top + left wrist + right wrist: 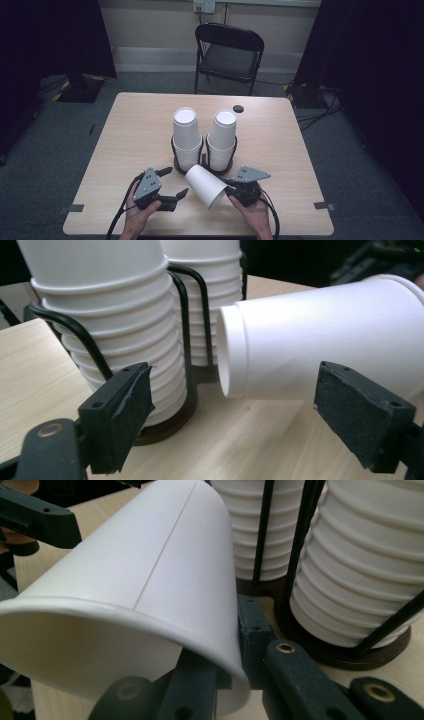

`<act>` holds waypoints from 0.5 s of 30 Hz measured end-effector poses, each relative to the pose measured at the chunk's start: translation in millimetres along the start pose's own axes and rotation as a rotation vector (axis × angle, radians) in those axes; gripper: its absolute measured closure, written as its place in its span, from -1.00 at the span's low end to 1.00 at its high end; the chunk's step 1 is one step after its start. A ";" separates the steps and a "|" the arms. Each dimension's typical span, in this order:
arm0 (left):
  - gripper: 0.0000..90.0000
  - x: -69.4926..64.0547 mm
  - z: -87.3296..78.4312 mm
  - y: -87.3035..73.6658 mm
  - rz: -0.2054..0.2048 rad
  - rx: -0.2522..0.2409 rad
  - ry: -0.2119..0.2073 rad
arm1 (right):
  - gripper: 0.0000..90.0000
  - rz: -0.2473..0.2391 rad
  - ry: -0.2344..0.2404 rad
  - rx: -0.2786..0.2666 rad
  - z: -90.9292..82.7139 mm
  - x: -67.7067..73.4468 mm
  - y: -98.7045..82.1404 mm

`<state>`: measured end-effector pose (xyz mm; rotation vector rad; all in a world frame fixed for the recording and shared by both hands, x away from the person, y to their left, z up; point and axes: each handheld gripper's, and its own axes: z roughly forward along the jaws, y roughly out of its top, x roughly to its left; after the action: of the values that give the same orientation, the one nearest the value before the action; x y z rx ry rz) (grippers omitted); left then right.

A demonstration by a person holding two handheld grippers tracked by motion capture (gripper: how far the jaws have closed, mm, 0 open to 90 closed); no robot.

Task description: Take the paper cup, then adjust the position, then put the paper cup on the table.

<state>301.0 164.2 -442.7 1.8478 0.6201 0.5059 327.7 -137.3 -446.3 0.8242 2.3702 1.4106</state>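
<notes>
High view, read left to right: the left gripper (176, 183) rests low over the near part of the table (135, 130), its jaws standing apart with nothing between them. In the left gripper view both pads flank bare tabletop, with the cup's closed base hanging just beyond them, untouched.

Centre: a single white paper cup (205, 186) is held on its side above the table, closed base toward the left gripper and the stacks, open mouth toward the right hand. Behind it stand two stacks of cups (185, 137) nested upside down, each in a black wire holder (176, 150); the cup's base lies just beside the left stack.

Right: the right gripper (231, 191) is clamped on the cup's rim, one jaw inside the mouth and one outside, as the right gripper view confirms.

Assessment: one cup stands separated from the stacks and is securely pinched. Its placement, or a handover to the waiting left gripper, appears outstanding. Many cups remain in both holders.
</notes>
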 end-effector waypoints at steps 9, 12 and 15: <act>-0.65 -9.8 3.0 -2.1 0.078 0.048 -0.017 | 0.91 -0.011 0.050 0.128 5.7 -4.5 14.4; -0.65 -11.4 4.3 -2.7 0.098 0.058 -0.033 | 0.91 -0.021 0.066 0.153 7.1 -5.5 17.7; -0.66 -11.7 6.7 -2.3 0.123 0.073 -0.053 | 0.91 -0.024 0.076 0.176 7.4 -6.5 20.9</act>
<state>295.6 152.7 -447.7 1.9703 0.4975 0.5189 343.6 -128.1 -432.1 0.7951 2.5823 1.2595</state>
